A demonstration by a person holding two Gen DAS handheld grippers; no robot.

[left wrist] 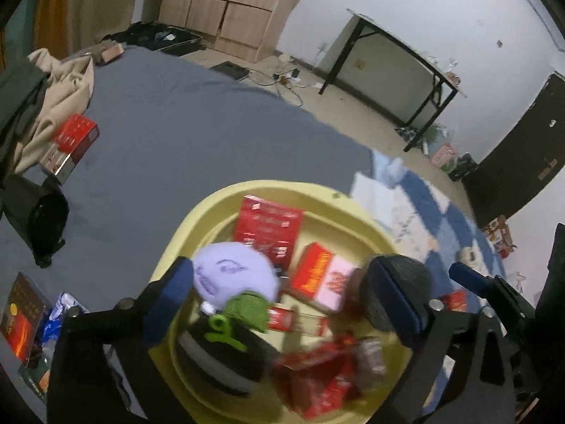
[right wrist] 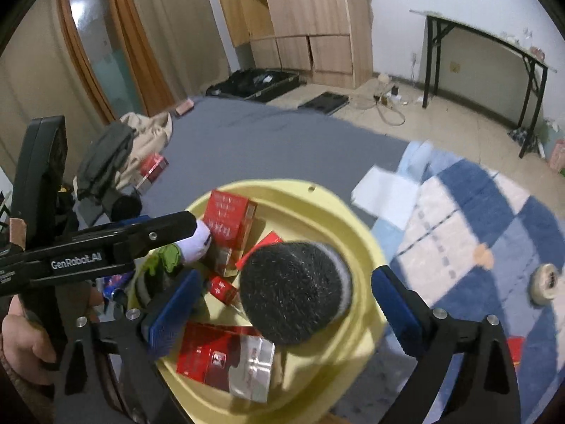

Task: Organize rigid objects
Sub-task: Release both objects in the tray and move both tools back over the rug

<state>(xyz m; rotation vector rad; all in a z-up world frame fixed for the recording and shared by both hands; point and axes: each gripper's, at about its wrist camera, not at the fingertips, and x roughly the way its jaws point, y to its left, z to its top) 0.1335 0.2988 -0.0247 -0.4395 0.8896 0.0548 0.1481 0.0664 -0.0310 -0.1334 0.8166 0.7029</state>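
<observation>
Both grippers, left (left wrist: 286,304) and right (right wrist: 286,304), hung with jaws spread wide and gripping nothing over the yellow basin (right wrist: 363,247) on the bed, where red boxes (left wrist: 268,226) lay piled.

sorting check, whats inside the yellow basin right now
In the yellow basin: red boxes, a purple plush and a dark fuzzy round thing. Whatever lies beneath them is hidden.
</observation>
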